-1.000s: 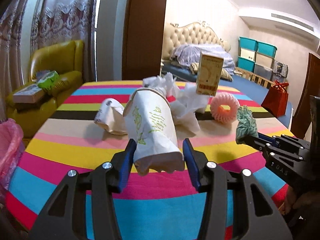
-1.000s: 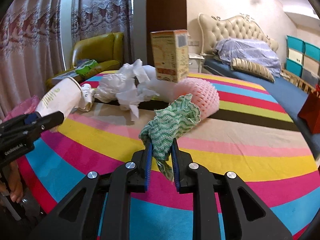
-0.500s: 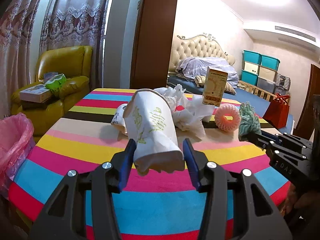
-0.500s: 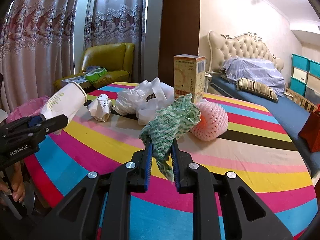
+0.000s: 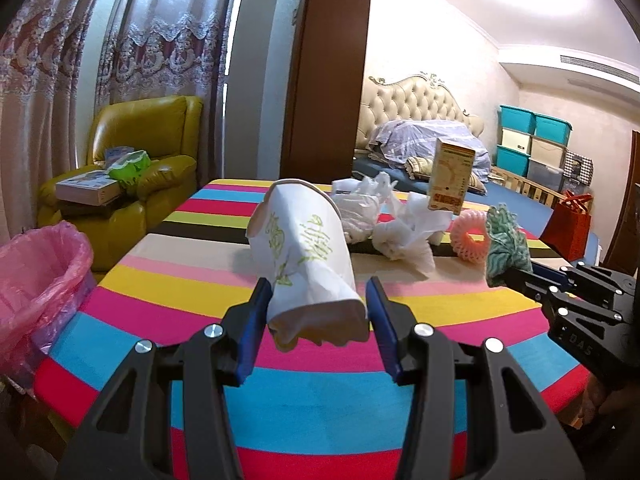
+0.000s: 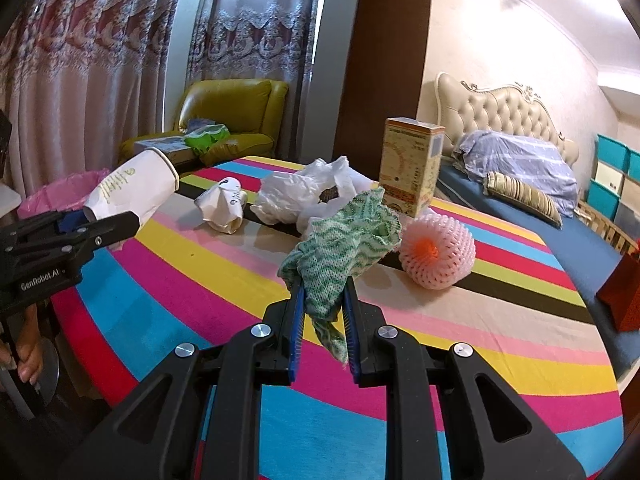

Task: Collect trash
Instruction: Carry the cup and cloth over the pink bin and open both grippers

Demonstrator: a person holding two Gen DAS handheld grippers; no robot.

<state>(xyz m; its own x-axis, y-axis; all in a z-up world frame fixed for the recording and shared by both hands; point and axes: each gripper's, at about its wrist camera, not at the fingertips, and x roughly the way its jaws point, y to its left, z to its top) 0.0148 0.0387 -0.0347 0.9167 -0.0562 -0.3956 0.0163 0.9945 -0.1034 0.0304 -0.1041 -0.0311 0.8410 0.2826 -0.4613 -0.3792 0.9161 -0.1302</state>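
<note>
crumpled white paper cup (image 5: 308,256) held aloft, green rag (image 6: 344,244) pinched

matt paper cup (image 5: 308,256), woven green cloth (image 6: 344,252), glossy striped tablecloth (image 6: 500,344).

The left gripper (image 5: 318,312) clamps a crumpled paper cup (image 5: 306,256) above the striped table (image 5: 192,280).

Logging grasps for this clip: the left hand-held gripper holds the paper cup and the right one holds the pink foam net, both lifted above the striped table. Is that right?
Not quite. The right hand-held gripper is shut on the green cloth, as the right wrist view shows; the pink foam net sits on the striped table. The left hand-held gripper does hold the paper cup, and both items are lifted.
</note>
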